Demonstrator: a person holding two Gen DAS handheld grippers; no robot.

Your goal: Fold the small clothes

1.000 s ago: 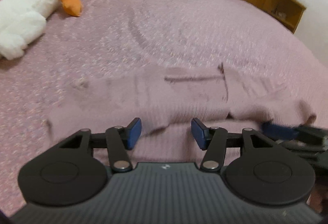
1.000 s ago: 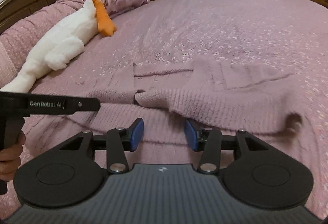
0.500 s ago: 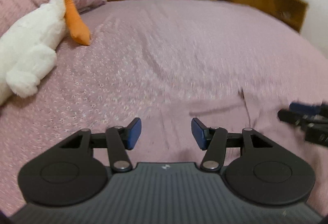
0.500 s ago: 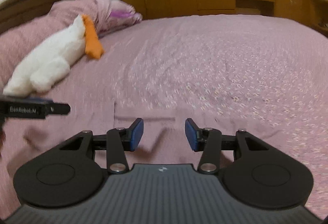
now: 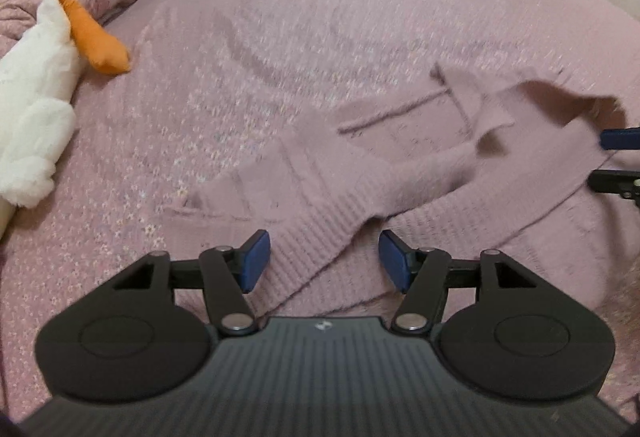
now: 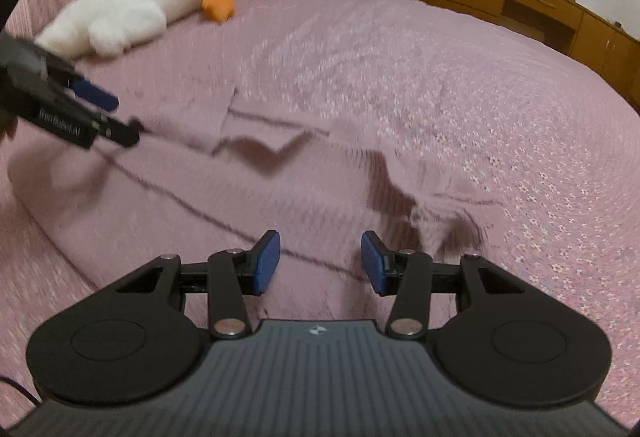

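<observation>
Between my jaws: left gripper [image 5: 323, 261] apart, just opened wider, over ribbed hem of the sweater [image 5: 400, 173], gripping nothing.
Right gripper [image 6: 320, 263]: apart, empty, sweater just ahead.
Technique: I'd bite hem edges squarely, lift evenly.
Farther: plush duck [image 5: 36, 97] to the left, clear.
Unclear: sleeves blurred, blend into bedspread [image 5: 320, 17].
</observation>
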